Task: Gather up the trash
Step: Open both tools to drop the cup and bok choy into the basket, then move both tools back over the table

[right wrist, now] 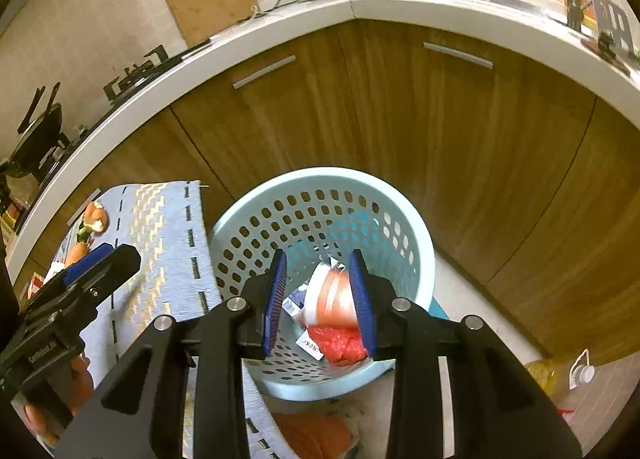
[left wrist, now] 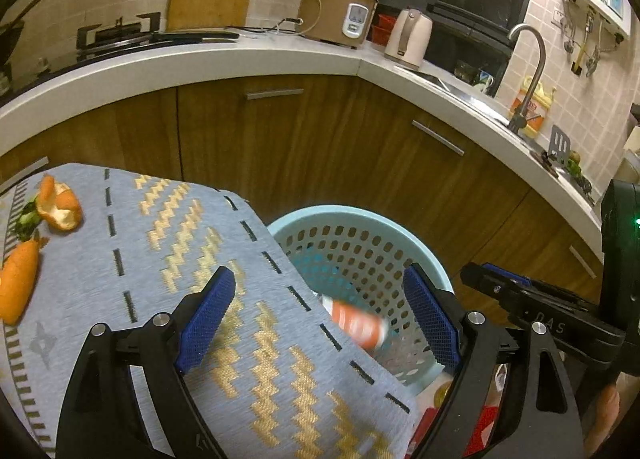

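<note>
a: where's the blurred orange-and-white cup?
b: lower centre, inside the pale blue perforated plastic basket, touching neither claw.
a: claws?
b: left gripper spread wide, empty; right gripper parted, empty, above the basket.
</note>
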### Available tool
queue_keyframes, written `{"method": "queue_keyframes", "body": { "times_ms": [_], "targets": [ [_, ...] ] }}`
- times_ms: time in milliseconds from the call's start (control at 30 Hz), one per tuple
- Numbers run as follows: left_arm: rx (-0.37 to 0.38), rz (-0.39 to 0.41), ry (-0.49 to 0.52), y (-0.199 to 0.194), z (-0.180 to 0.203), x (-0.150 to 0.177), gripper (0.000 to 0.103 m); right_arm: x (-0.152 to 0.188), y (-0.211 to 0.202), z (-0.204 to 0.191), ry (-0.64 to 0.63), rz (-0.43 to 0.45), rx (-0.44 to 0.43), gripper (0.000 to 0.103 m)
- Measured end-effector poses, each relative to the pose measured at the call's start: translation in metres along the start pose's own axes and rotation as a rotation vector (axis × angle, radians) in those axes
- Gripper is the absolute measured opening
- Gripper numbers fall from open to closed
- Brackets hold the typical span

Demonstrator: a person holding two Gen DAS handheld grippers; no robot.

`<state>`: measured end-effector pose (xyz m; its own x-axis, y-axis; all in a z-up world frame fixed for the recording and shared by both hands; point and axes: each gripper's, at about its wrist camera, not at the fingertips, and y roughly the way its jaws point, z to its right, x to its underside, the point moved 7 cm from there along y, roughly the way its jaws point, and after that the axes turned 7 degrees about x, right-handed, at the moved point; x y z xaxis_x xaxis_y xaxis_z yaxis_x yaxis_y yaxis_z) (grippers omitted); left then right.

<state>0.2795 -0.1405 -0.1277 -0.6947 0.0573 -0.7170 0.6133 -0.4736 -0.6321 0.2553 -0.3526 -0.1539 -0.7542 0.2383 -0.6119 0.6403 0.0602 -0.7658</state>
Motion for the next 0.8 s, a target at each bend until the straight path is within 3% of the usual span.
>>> {"method": "queue_keyframes", "body": {
  "times_ms": [233, 433, 800],
  "targets": [
    [-0.019, 0.05, -0.005, -0.034, -0.01, 0.001, 0.084, -0.005, -0.018, -0.025, -0.05, 0.037, -0.028, 0.029],
    [-0.078, 0.119, -0.036, -0.086, -0.038, 0.002, 0.084, -0.009, -0.038, -0.069, -0.115, 0.079, -0.087, 0.029],
    [-0.269, 0.266, -0.166, -0.202, -0.134, 0.018, 0.084, 0.01, -0.067, -0.179, -0.281, 0.138, -0.225, 0.029]
  ]
}}
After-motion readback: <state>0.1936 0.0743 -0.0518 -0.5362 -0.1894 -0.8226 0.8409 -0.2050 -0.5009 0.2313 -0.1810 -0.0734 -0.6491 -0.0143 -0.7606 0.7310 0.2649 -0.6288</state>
